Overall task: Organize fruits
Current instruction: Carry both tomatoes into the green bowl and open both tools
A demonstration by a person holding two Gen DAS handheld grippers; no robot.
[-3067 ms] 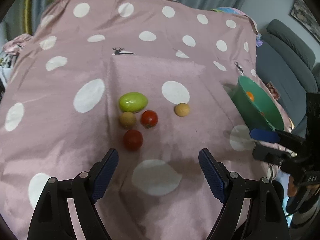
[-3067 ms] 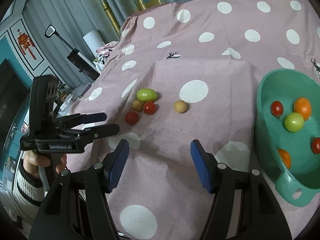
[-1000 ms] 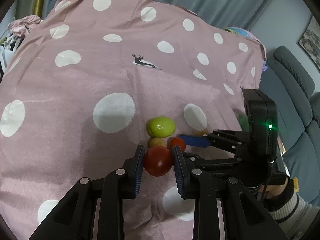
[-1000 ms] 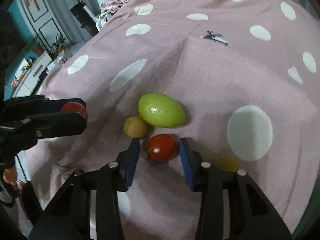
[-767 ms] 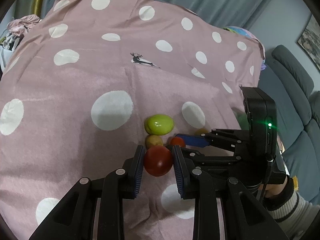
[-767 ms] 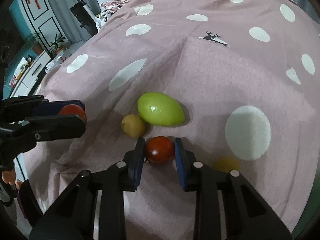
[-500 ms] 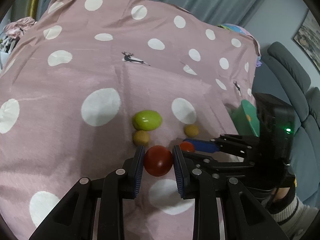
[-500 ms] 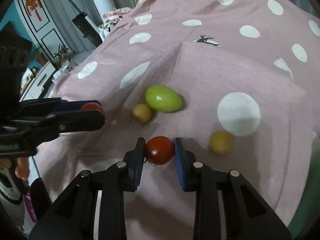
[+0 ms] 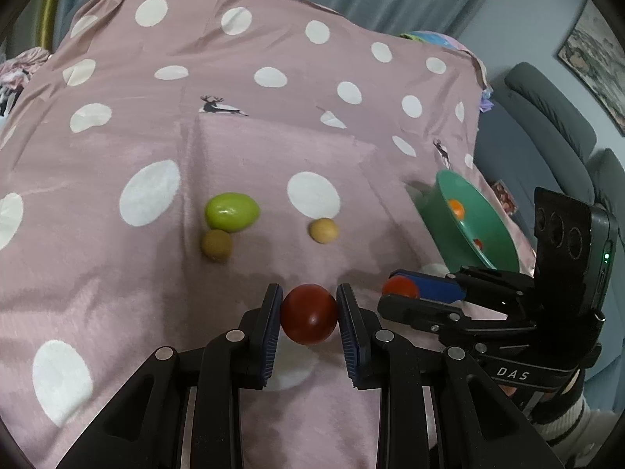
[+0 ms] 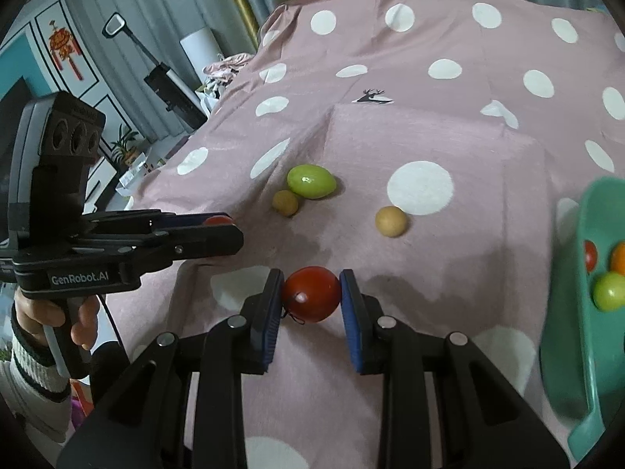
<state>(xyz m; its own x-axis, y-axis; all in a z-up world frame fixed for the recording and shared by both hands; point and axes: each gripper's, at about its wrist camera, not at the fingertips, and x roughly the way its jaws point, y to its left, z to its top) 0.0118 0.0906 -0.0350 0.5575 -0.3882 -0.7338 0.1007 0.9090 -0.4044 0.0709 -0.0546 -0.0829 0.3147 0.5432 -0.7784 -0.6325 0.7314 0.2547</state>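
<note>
Both tomatoes lifted off cloth since a second ago, when right tongs were only closing; left tomato [image 9: 309, 314] clamped in left gripper [image 9: 309, 312], right tomato [image 10: 311, 294] clamped in right gripper [image 10: 311, 297], both held above cloth [image 9: 117, 273]; mango [image 9: 232, 211] and two tan fruits [image 9: 216, 245] [image 9: 323, 230] left on cloth; bowl [image 9: 496, 242] at right, part filled.

Risks: round smooth skin may slip from pads if tilted; grippers close together, may collide on way to bowl; hard drop could bruise fruit already in bowl.
</note>
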